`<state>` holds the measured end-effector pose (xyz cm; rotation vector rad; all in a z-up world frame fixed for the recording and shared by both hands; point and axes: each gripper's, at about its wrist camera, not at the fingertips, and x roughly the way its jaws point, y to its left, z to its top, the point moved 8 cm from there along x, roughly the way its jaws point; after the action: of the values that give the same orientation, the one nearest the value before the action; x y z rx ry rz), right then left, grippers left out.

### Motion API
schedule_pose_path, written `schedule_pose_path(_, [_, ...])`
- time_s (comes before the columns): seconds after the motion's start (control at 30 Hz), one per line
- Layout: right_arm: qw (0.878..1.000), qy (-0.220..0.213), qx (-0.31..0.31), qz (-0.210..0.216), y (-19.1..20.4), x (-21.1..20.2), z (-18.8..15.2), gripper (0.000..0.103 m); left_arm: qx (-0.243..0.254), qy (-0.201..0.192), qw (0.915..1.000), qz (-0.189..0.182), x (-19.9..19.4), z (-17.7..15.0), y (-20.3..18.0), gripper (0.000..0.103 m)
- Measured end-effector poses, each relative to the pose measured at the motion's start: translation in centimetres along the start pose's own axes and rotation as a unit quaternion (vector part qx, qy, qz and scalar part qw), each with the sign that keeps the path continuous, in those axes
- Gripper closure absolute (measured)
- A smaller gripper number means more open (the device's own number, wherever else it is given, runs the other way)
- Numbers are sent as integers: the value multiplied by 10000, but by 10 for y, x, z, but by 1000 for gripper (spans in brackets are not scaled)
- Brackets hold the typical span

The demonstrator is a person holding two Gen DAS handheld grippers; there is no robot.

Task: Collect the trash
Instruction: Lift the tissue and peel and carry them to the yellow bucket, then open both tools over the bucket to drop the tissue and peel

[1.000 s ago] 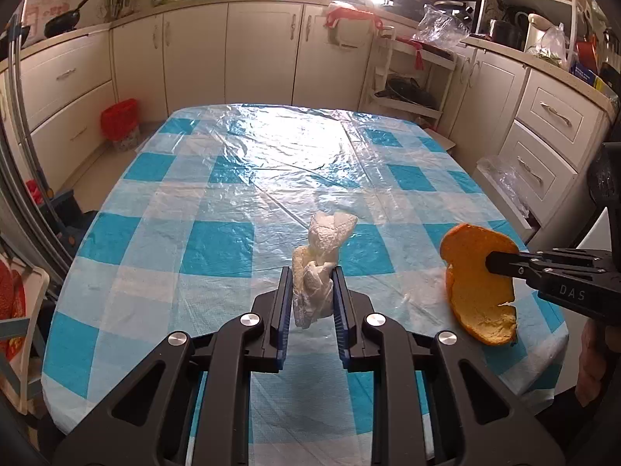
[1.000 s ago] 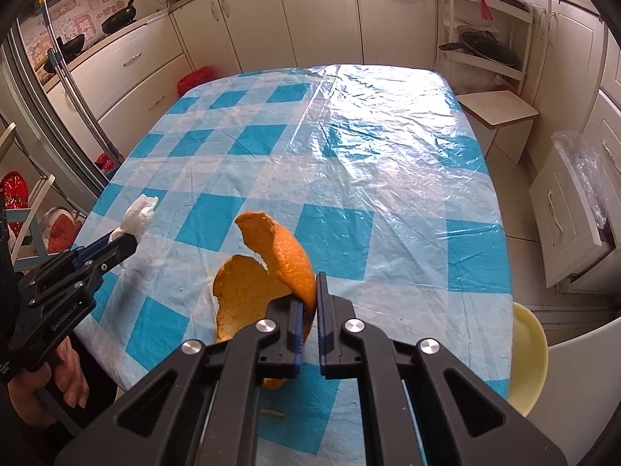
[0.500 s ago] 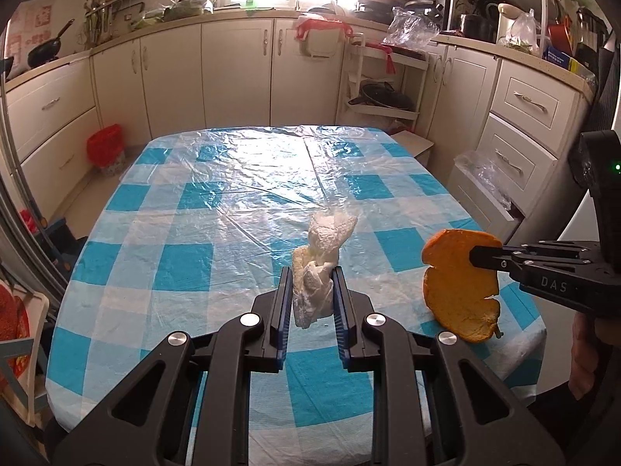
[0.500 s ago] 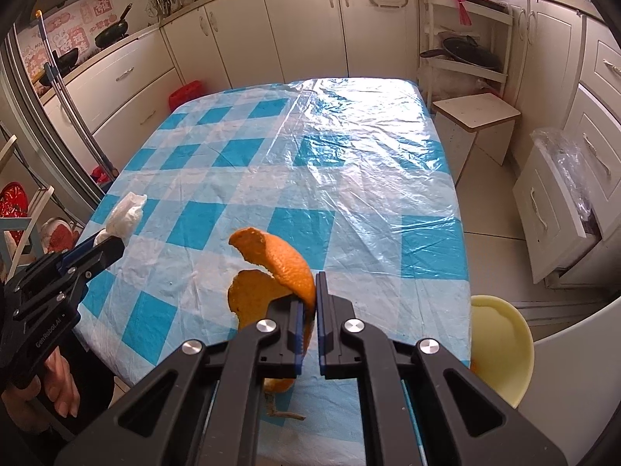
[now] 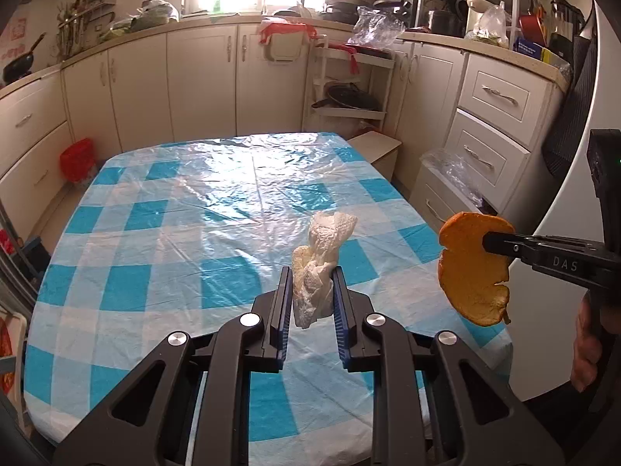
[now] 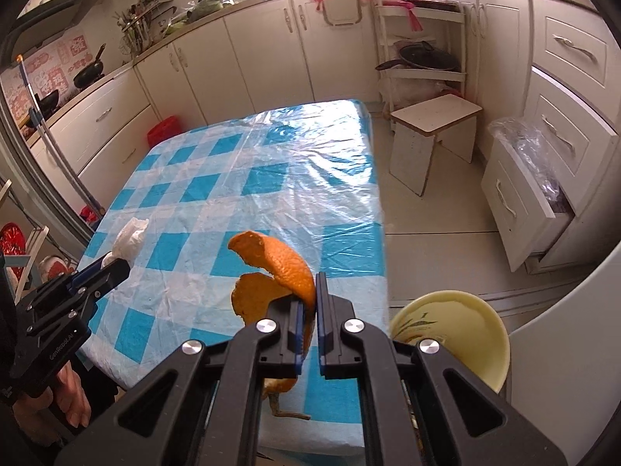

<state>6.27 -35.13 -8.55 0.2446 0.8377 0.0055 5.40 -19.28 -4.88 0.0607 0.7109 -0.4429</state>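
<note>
My left gripper (image 5: 310,285) is shut on a crumpled white paper napkin (image 5: 320,260) and holds it in the air above the near end of the table. It also shows at the left of the right wrist view (image 6: 116,266), with the napkin (image 6: 130,239) sticking out. My right gripper (image 6: 308,291) is shut on a large curled orange peel (image 6: 277,268), held above the table's near right corner. In the left wrist view the right gripper (image 5: 493,242) and the peel (image 5: 471,273) hang at the right.
The table (image 5: 194,233) has a blue and white checked cloth under clear plastic. A yellow stool (image 6: 454,330) stands by its near right corner. A white step stool (image 6: 431,128) and an open drawer (image 6: 524,209) lie to the right. A red bin (image 5: 77,159) stands far left.
Both grippers have risen and pulled back from the table with their loads. The peel and napkin stay gripped. More of the floor and yellow stool shows.
</note>
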Motion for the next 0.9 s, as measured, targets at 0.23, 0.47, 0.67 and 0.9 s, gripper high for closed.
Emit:
schedule_pose_path(0.23, [9956,-266,629,-645,-67,-24,0,97,184,-4,9990,-418,10,8,-49,84])
schedule_pose_path(0.47, [9868,-177,1166,-1113,-111,-28,-14,97,424,-23,9959,-797,19,18,-102,84])
schedule_pose_path(0.67, [9813,-40,1455,-1258,-135,-23,-23,97,589,7,9934,-985,27,20,-135,84])
schedule_pose_path(0.9, [9762,125,1693,-1346,-154,-12,-36,97,783,116,9901,-1155,40,15,-169,84])
